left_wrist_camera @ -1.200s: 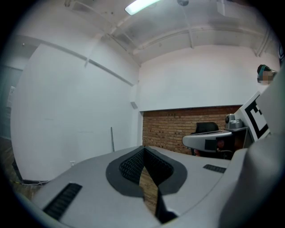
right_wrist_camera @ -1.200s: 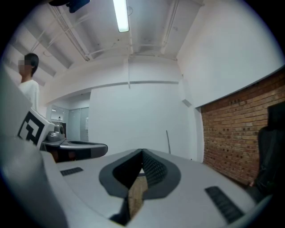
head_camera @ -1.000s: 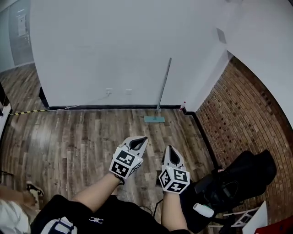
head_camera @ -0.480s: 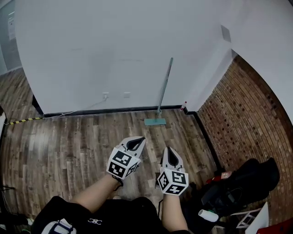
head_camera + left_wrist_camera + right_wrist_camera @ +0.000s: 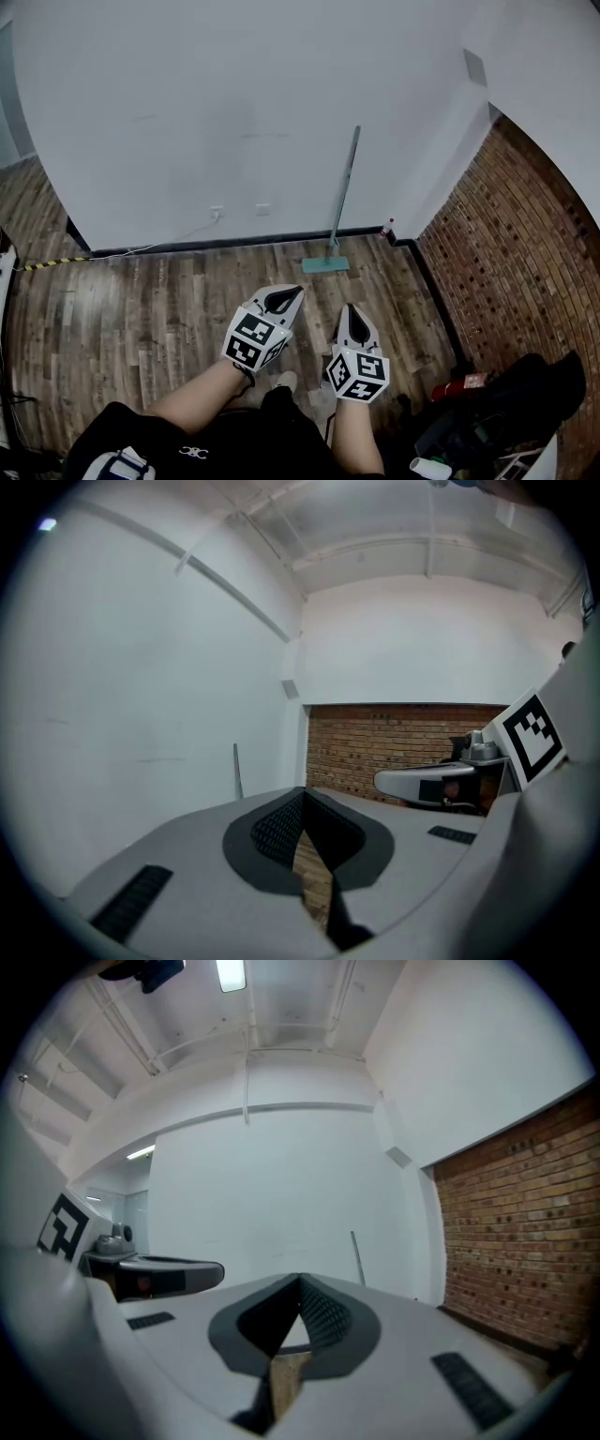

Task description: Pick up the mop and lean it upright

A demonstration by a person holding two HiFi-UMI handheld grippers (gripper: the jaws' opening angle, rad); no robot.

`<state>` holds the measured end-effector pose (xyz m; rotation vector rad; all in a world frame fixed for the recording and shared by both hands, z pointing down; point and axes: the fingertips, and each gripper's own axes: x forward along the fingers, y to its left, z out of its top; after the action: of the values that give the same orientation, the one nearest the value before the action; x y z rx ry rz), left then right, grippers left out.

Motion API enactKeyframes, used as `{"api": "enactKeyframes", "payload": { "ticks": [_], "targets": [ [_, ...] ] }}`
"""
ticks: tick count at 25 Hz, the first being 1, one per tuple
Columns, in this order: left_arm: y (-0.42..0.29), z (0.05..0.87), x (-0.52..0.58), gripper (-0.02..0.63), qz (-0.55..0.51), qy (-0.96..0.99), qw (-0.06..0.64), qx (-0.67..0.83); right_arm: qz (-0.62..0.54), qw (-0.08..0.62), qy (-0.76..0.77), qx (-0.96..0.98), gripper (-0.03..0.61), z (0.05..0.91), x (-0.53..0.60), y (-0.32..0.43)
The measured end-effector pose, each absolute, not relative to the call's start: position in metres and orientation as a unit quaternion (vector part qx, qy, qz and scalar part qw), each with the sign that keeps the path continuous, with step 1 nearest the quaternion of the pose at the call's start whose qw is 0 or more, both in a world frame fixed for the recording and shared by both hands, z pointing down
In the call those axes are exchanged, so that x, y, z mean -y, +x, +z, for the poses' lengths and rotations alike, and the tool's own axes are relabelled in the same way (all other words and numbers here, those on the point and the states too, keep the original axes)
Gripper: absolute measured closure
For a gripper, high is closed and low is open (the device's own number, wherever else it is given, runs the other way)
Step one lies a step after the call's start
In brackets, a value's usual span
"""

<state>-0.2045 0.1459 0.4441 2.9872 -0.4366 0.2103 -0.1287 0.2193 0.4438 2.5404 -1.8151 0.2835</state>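
Grey mop leans on the wall ahead; our left gripper and right gripper are clenched, empty. Bumping it could topple it.

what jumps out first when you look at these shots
A mop leans upright against the white wall, near the corner where the brick wall begins. In the foreground, the left hand-held gripper and right hand-held gripper, both shut and empty, point roughly toward it over the wooden floor.

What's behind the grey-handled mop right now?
The white wall and its black skirting board; the grey-handled mop leans there. Its teal head hides the wooden floor beneath it.
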Motion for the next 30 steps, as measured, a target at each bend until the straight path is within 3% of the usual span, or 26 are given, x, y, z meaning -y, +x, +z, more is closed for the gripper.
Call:
{"api": "enactKeyframes", "payload": {
  "ticks": [14, 30],
  "targets": [
    [-0.015, 0.418, -0.041, 0.621, 0.066, 0.984, 0.046, 0.156, 0.083, -0.013, 0.801, 0.592, 0.565, 0.419, -0.112, 0.06],
    [0.092, 0.45, 0.032, 0.621, 0.102, 0.983, 0.04, 0.15, 0.113, -0.024, 0.807, 0.58, 0.565, 0.449, -0.052, 0.17]
  ]
}}
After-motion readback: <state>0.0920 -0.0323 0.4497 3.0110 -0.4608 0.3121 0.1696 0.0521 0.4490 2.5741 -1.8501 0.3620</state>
